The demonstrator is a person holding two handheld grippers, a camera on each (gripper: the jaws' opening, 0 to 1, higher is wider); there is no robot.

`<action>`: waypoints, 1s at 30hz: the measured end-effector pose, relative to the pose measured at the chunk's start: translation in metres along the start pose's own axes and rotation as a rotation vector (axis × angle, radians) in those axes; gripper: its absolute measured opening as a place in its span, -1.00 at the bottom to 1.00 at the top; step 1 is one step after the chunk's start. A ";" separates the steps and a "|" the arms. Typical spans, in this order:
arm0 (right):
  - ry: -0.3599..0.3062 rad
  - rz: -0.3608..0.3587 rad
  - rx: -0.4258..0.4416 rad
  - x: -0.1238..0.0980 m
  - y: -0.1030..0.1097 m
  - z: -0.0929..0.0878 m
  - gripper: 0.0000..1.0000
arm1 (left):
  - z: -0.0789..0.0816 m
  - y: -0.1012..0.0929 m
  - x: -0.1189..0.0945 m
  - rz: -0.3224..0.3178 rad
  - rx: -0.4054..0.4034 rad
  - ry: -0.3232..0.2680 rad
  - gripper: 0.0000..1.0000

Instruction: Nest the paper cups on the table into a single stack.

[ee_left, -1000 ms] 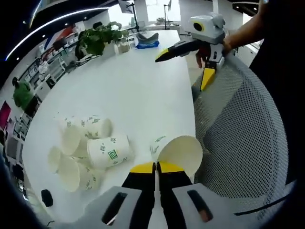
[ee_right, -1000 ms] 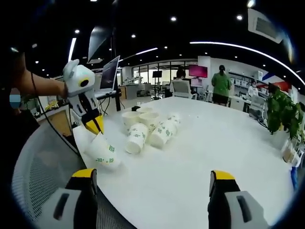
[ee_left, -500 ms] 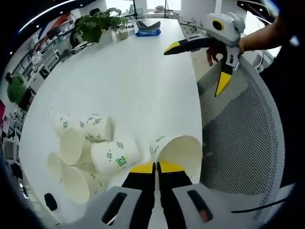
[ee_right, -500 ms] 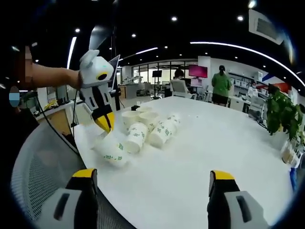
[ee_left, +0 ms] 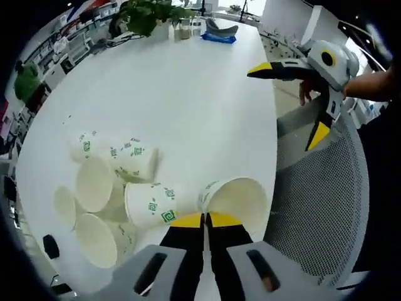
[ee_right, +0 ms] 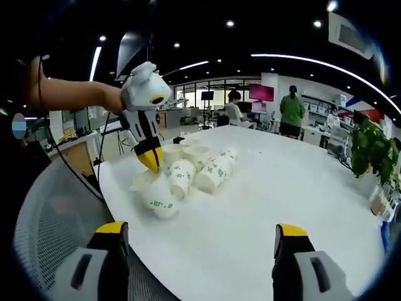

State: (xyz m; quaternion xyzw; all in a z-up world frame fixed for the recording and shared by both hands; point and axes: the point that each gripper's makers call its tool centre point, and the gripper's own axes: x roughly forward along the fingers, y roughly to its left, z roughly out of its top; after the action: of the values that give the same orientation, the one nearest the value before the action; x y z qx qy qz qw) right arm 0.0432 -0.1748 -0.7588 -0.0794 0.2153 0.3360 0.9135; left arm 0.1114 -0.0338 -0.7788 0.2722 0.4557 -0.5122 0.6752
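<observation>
The left gripper (ee_left: 205,220) has its yellow-tipped fingers (ee_left: 187,221) pinched tight on the rim of one paper cup (ee_left: 236,199), which lies tipped with its open mouth toward the camera, near the edge of the white surface (ee_left: 188,94). Just beside it sits the cluster of other cups (ee_left: 116,191) — several on their sides, mouths turned different ways, touching one another. In the right gripper view the same held cup (ee_right: 155,195) hangs tilted under the left gripper's tips, right against the pile (ee_right: 194,166).

The right gripper (ee_right: 196,238) hovers well back from the cups, its fingers (ee_right: 113,229) spread wide with nothing between them. A grey mesh chair (ee_left: 316,200) stands against the surface's edge, and a potted plant (ee_left: 145,14) sits at the far end.
</observation>
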 end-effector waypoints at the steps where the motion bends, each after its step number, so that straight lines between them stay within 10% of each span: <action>1: 0.000 0.001 0.000 0.000 0.000 0.000 0.96 | 0.000 0.004 0.001 -0.002 -0.005 -0.002 -1.00; 30: -0.002 -0.007 0.007 0.000 -0.003 -0.002 0.93 | 0.031 0.020 -0.009 0.040 -0.042 -0.163 -0.73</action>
State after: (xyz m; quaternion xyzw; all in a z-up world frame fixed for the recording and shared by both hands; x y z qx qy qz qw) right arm 0.0442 -0.1776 -0.7600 -0.0765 0.2153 0.3320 0.9152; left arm 0.1396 -0.0490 -0.7589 0.2242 0.4044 -0.5093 0.7258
